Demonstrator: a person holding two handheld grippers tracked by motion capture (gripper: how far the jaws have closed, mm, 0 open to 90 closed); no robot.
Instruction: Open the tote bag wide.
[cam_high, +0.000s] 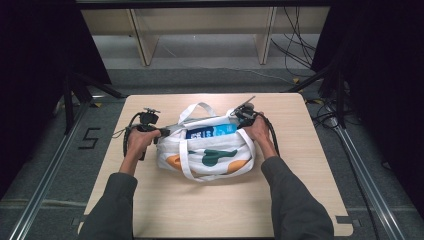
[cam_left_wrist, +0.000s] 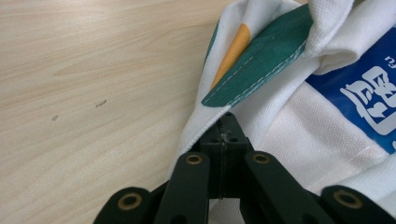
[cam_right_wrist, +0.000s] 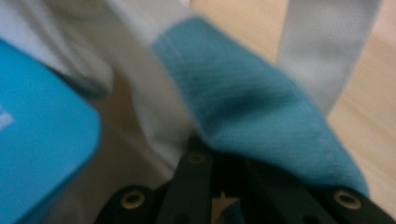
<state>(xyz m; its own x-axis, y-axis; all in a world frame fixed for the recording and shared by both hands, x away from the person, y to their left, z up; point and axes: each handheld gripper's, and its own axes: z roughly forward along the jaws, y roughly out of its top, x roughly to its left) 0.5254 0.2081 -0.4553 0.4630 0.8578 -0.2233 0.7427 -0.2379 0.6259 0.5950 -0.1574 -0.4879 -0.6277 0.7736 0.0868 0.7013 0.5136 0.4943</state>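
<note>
A white cloth tote bag with green and orange patches lies in the middle of the wooden table. A blue package with white print shows in its open mouth. My left gripper is shut on the bag's left rim, its jaws pressed together on the white cloth. My right gripper is shut on the bag's right rim, where a teal fold of cloth covers the jaw tips. The blue package sits close at the left of the right gripper view.
The bag's white handles loop toward the far side and the near side. Pale wooden shelving stands beyond the table, with cables on the floor. Metal rails run along both sides of the table.
</note>
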